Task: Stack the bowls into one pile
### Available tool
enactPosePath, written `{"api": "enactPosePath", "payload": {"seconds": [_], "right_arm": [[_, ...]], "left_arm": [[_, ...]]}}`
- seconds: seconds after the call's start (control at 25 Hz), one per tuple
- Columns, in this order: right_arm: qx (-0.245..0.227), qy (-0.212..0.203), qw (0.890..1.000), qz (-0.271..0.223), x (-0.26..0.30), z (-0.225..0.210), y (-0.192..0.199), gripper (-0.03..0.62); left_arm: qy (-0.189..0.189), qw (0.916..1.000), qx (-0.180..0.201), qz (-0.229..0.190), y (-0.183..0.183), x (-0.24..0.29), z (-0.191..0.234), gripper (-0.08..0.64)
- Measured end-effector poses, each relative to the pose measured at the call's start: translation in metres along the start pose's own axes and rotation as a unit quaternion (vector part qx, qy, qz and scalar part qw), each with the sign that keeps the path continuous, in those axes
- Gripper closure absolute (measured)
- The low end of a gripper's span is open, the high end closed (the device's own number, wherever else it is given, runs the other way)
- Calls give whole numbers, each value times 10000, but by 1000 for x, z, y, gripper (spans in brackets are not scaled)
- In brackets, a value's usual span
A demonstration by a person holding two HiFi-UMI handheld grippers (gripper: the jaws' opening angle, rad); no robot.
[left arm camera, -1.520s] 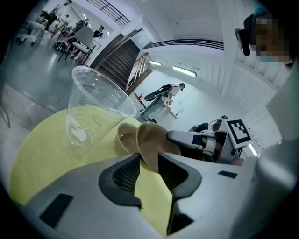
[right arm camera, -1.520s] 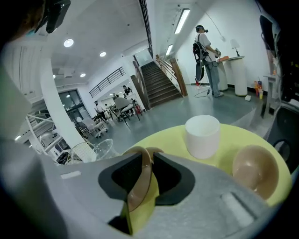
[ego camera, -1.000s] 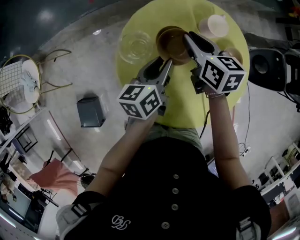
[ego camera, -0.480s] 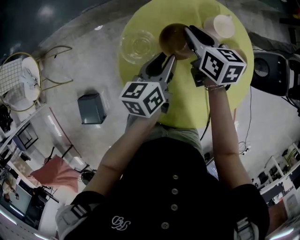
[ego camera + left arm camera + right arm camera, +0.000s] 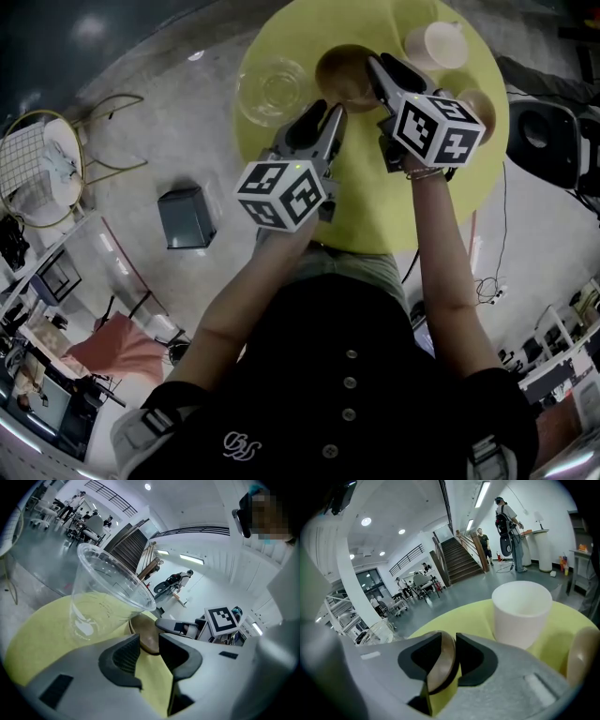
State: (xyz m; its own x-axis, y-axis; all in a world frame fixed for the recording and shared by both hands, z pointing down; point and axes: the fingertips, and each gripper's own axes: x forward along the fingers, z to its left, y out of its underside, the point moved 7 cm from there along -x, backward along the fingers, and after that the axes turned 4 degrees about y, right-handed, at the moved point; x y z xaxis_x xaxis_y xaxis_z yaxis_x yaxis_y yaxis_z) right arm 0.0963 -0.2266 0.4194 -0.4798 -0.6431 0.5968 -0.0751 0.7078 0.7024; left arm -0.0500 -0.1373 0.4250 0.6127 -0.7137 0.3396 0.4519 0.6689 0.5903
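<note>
A brown bowl (image 5: 342, 75) rests on the round yellow table (image 5: 375, 197), between a clear glass bowl (image 5: 272, 89) on its left and a white bowl (image 5: 436, 44) on its right. My right gripper (image 5: 375, 67) has the brown bowl's rim (image 5: 443, 660) between its jaws, which are opening; a thin gap shows at the right pad. My left gripper (image 5: 330, 112) hovers open and empty just in front of the brown bowl (image 5: 147, 637), with the clear bowl (image 5: 105, 592) close on its left. A tan bowl (image 5: 478, 103) peeks out behind the right gripper's marker cube.
The white bowl (image 5: 520, 613) and the tan bowl (image 5: 581, 653) stand close to the right of my right gripper. A dark box (image 5: 185, 217) and a wire chair (image 5: 42, 164) are on the floor to the left of the table.
The right gripper has sunk with the brown bowl, which now sits low on the table. The left gripper has stayed where it was.
</note>
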Motion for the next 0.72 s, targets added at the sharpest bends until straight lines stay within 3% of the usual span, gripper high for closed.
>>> {"api": "enactPosePath", "payload": {"seconds": [0.72], "right_arm": [[148,154,9996,192,-2,-9,22,477]], "left_arm": [[-199,9997,-96,105,14,2,16,446]]}}
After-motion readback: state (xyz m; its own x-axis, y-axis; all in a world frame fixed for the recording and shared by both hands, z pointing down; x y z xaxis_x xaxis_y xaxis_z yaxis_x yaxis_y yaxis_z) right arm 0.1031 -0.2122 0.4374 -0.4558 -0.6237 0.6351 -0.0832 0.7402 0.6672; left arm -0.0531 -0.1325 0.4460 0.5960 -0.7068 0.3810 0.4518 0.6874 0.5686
